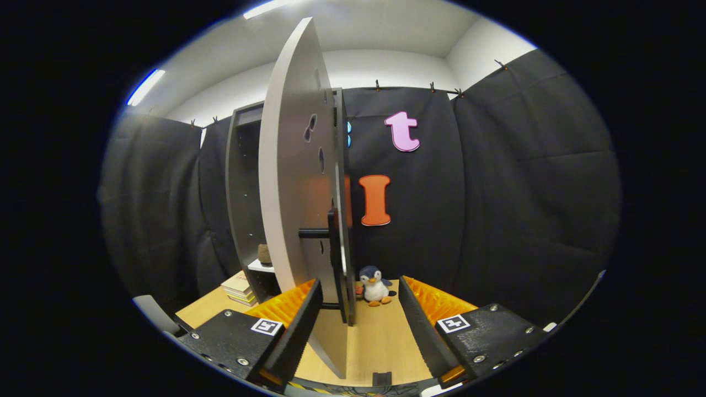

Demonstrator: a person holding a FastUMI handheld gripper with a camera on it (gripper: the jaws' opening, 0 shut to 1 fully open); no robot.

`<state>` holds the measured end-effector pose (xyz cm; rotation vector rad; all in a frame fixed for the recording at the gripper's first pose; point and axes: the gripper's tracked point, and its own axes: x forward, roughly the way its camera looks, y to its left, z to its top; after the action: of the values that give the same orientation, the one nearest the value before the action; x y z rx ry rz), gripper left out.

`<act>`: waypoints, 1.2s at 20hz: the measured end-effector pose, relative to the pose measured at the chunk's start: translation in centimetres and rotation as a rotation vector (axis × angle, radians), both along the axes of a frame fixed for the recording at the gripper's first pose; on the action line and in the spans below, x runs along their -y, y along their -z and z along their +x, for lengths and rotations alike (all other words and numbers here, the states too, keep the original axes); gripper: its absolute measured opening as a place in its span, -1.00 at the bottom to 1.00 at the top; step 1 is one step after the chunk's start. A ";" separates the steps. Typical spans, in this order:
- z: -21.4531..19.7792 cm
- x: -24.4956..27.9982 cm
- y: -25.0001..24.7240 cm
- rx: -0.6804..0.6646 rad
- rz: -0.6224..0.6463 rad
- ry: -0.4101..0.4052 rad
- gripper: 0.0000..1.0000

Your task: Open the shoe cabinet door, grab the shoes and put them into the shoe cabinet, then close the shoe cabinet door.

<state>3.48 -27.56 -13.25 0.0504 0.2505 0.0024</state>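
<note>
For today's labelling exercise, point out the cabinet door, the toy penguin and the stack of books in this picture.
cabinet door (292, 182): gripper view, on its broad pale face, swung open.
toy penguin (374, 288): gripper view, on its white belly.
stack of books (238, 286): gripper view, on the top book's cover.

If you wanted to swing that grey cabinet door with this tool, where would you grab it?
Probably the free edge of the cabinet door, taken front-on. It stands open, edge toward the camera, as a thin panel that would fit between two fingers. The hand-held gripper is open, its left finger right beside the door's lower edge. The dark handle sticks out sideways, so it is harder to pinch.
</note>
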 end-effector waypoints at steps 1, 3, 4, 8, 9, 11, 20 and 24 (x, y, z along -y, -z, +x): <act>0.1 -0.1 0.0 0.000 0.002 0.001 0.72; 0.1 -0.6 0.0 0.004 0.005 -0.001 0.72; 0.1 -1.0 0.1 0.000 0.017 -0.004 0.72; -0.1 -2.7 0.1 -0.009 0.040 -0.019 0.69; 0.0 -3.3 0.1 -0.009 0.043 -0.027 0.69; 0.1 -4.8 0.3 -0.017 0.055 -0.052 0.69; 2.3 -12.6 0.4 -0.037 0.074 -0.121 0.69; 4.5 -15.6 0.2 -0.006 0.070 -0.069 0.69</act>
<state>8.02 -11.91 -13.49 0.1109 0.2578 0.0794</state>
